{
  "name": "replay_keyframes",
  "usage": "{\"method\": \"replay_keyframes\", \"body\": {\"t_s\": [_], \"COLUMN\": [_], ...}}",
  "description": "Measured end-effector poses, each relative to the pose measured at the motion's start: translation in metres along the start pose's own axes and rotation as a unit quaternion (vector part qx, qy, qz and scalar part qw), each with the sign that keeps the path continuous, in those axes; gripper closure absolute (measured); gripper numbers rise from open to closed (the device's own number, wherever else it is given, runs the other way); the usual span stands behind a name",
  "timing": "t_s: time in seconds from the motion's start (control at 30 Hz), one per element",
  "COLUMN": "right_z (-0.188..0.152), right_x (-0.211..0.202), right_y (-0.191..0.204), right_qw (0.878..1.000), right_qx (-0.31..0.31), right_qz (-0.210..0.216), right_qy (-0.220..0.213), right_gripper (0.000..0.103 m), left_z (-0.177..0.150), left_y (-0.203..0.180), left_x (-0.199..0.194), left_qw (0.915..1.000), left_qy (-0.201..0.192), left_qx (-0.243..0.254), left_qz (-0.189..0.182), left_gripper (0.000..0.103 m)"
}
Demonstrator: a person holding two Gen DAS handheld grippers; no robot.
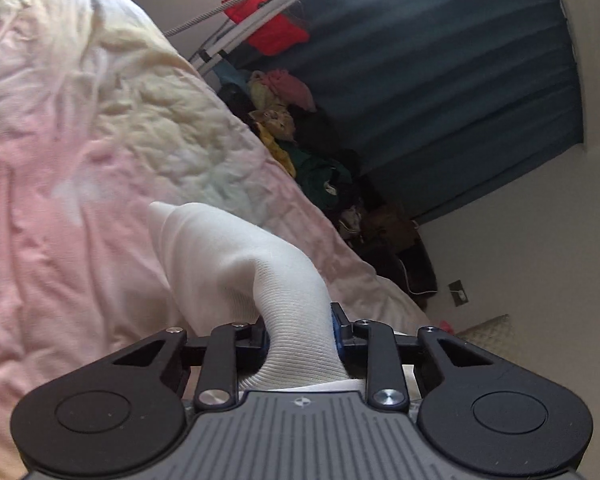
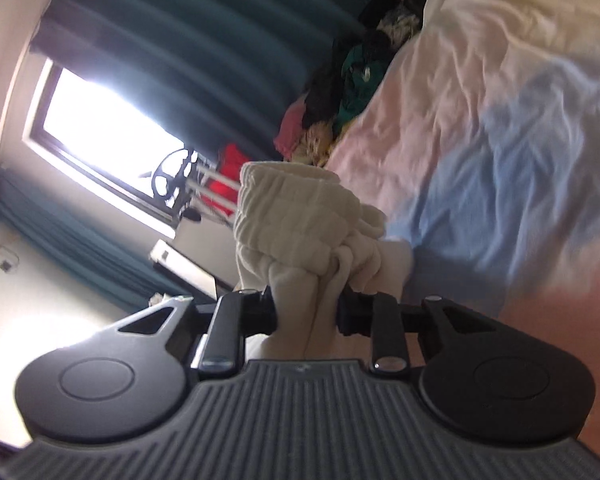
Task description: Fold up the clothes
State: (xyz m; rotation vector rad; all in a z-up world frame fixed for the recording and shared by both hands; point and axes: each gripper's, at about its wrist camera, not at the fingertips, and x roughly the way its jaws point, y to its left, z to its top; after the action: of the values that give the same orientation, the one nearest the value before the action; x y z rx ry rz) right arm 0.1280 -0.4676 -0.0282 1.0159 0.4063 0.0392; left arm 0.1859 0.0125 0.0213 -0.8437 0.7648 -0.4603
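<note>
Right wrist: sock [image 2: 300,216] blurring, toe hiding | left tongs [image 1: 300,336] clamping sock [image 1: 260,272] | right tongs [image 2: 306,312] pinching cuff | bed [image 1: 80,160], curtain [image 1: 440,80] lying behind

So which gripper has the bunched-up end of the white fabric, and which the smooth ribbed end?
The right gripper clamps the bunched, wrinkled cream fabric. The left gripper clamps a smooth ribbed white piece that runs out flat.

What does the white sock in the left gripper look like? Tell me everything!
The white sock is soft ribbed knit, clean and a little creased. The left gripper pinches it between both pads near one end. The rest sticks out forward, bends, and narrows to a floppy tip over the pink bedsheet. Whether it touches the sheet is unclear.
</note>
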Motion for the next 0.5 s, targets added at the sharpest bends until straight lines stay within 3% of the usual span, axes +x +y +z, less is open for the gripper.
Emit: {"method": "replay_keyframes", "body": {"t_s": [0.1, 0.33, 0.5], "right_z": [0.059, 0.198, 0.248], "right_x": [0.002, 0.031, 0.055], "right_y": [-0.005, -0.037, -0.076], "right_qw": [0.999, 0.989, 0.978], "right_qx": [-0.006, -0.037, -0.05], "right_qz": [-0.011, -0.087, -0.112], "right_qy": [-0.029, -0.113, -0.167], "right_gripper": [0.075, 0.076, 0.076], "left_z": [0.001, -0.003, -0.021], "left_y": [-0.05, -0.145, -0.188], "left_x": [0.062, 0.233, 0.326], "left_qw": [0.9999, 0.9987, 0.9962], "left_qy": [0.012, 0.047, 0.046], "left_qx": [0.011, 0.021, 0.074], "left_qz": [0.0, -0.001, -0.008], "left_gripper": [0.075, 0.075, 0.075]}}
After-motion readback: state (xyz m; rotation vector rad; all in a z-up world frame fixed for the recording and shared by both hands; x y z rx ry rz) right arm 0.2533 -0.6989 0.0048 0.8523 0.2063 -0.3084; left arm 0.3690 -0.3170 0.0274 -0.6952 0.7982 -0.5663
